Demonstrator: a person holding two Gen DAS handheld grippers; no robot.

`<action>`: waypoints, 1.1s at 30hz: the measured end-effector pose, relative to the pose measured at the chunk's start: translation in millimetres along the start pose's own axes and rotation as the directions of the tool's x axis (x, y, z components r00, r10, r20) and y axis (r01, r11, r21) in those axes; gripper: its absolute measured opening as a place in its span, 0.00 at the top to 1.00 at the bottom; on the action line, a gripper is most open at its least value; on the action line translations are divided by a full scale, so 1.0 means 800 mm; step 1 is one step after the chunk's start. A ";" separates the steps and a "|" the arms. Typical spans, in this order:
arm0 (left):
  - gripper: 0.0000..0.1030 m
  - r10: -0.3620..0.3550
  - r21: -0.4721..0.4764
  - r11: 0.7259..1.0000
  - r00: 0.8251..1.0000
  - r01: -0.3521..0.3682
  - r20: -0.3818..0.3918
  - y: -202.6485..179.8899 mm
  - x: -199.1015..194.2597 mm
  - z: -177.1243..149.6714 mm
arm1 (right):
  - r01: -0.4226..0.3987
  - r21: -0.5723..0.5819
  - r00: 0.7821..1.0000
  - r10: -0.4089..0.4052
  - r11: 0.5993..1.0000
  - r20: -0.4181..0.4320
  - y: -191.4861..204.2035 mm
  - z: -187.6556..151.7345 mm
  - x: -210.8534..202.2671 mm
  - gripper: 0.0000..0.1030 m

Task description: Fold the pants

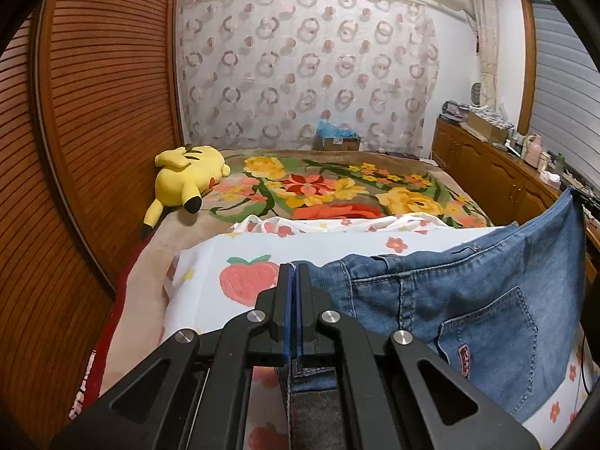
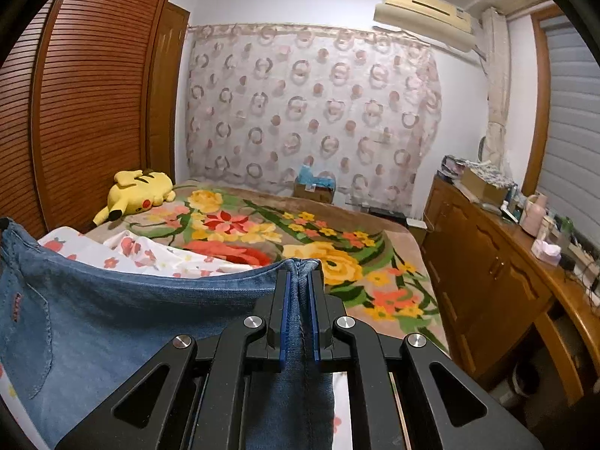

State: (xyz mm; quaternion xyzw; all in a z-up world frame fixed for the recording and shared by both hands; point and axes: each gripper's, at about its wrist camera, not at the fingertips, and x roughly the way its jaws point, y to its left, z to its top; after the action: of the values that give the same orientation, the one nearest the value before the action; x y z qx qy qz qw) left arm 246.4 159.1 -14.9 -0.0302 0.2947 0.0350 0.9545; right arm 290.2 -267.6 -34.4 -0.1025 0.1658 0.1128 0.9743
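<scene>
The pants are blue denim jeans (image 1: 468, 300) with a back pocket showing, hanging stretched between my two grippers above a white sheet with a strawberry print (image 1: 240, 262). My left gripper (image 1: 295, 268) is shut on the waistband end of the jeans. My right gripper (image 2: 299, 264) is shut on a bunched edge of the jeans (image 2: 112, 318), which spread to its left. The lower part of the jeans is hidden under both grippers.
The bed carries a floral blanket (image 2: 262, 232) and a yellow plush toy (image 1: 187, 176) at its far left. A slatted wooden wardrobe (image 1: 93, 112) stands on the left. A wooden cabinet (image 2: 498, 273) with clutter runs along the right. A curtain (image 2: 311, 112) covers the far wall.
</scene>
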 end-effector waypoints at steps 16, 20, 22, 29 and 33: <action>0.98 0.026 -0.008 1.000 0.992 -0.027 -0.127 0.020 0.082 -0.018 | -0.023 -0.026 0.983 0.018 0.999 -0.185 0.001 0.009 0.118 0.92; 0.98 0.015 0.007 1.000 0.990 -0.014 -0.138 0.017 0.080 -0.015 | -0.026 -0.038 0.978 0.018 0.999 -0.206 0.003 0.024 0.125 0.92; 0.98 0.003 0.009 1.000 0.990 -0.002 -0.140 0.016 0.074 -0.013 | -0.024 -0.041 0.977 0.015 0.999 -0.213 0.004 0.026 0.122 0.92; 0.56 -0.010 0.073 0.997 0.994 0.018 -0.113 -0.002 0.047 -0.004 | -0.012 -0.012 0.971 0.009 1.000 -0.238 -0.002 0.028 0.111 0.84; 0.31 -0.043 0.078 0.996 0.995 0.050 -0.088 -0.013 0.031 0.001 | 0.006 0.001 0.972 -0.006 1.000 -0.234 -0.006 0.032 0.101 0.75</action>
State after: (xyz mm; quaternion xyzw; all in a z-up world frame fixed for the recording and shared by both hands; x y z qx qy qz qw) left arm 268.3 150.1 -27.8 -0.0003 0.3359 -0.0003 0.9419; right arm 373.5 -251.3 -37.6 -0.1147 0.2793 0.0968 0.9484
